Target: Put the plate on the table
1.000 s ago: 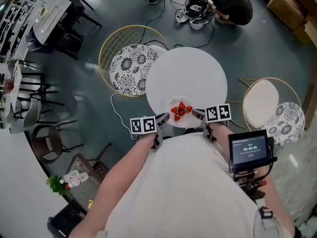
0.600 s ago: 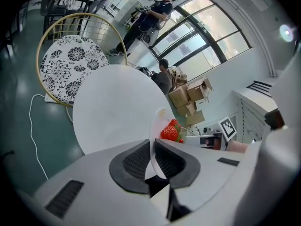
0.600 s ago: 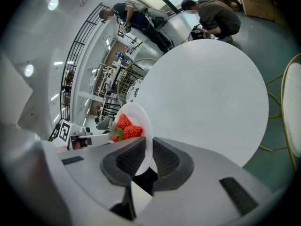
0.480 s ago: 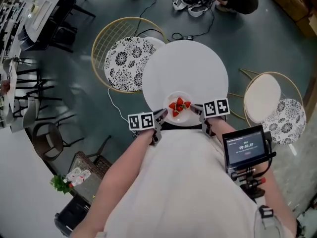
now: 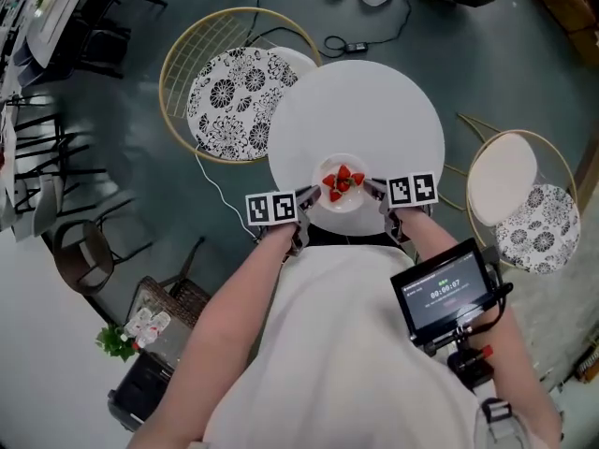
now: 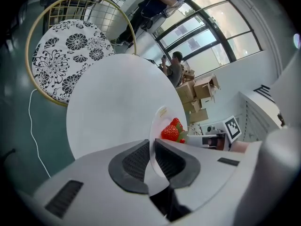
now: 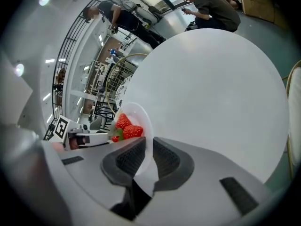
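A small white plate (image 5: 343, 184) with red strawberries (image 5: 343, 181) is held over the near edge of the round white table (image 5: 374, 120). My left gripper (image 5: 306, 201) is shut on the plate's left rim (image 6: 153, 140). My right gripper (image 5: 374, 194) is shut on the right rim (image 7: 146, 140). The strawberries (image 6: 173, 131) show past the left jaws, and the strawberries (image 7: 127, 128) also lie beyond the right jaws. Whether the plate touches the tabletop cannot be told.
A gold wire chair with a floral cushion (image 5: 232, 101) stands left of the table. A second chair with a plain round seat (image 5: 501, 185) and a floral cushion (image 5: 533, 227) is at the right. Cables (image 5: 356, 40) lie on the floor beyond; a monitor (image 5: 442, 296) hangs on my right arm.
Both grippers have carried the plate forward, further over the tabletop from its near edge. The grip on both rims is unchanged.
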The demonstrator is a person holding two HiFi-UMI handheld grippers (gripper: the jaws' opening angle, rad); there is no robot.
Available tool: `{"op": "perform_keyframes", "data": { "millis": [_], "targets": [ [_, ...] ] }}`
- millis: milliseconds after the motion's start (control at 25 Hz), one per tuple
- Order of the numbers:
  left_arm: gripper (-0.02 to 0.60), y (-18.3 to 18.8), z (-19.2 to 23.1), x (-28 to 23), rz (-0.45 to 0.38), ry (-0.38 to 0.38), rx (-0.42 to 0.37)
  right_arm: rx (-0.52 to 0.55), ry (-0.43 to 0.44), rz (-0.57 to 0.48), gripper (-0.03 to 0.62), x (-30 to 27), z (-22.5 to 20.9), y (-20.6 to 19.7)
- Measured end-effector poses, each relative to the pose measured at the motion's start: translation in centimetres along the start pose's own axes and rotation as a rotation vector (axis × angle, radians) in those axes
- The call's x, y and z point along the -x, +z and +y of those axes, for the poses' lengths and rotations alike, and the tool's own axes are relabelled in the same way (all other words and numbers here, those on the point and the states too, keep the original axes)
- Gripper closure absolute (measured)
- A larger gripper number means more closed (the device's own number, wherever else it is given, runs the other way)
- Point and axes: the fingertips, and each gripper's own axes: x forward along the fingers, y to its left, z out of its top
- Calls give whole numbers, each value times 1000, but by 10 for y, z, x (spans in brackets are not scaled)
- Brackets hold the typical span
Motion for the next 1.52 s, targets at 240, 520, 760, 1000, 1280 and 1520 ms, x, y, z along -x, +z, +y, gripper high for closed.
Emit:
{"op": "perform_keyframes", "data": {
  "millis": [240, 520, 760, 1000, 1280, 1520],
  "targets": [
    [548, 25, 19, -16, 27, 22, -17, 13, -9, -8, 548, -18, -7, 27],
    [548, 48, 6, -21, 49, 89, -175, 33, -26, -45, 548, -12, -8, 49],
    [548, 81, 18, -31, 46, 138, -203, 90, -112, -66, 548, -26, -11, 84],
    [541, 90, 11, -33, 67, 181, -297, 166, -176, -69, 548, -20, -10, 93],
    [522, 97, 25, -36, 69, 232, -390, 234, -217, -66, 546, -31, -11, 97],
    [514, 83, 20, -38, 47, 236, -416, 234, -200, -94, 545, -22, -18, 85]
  ]
}}
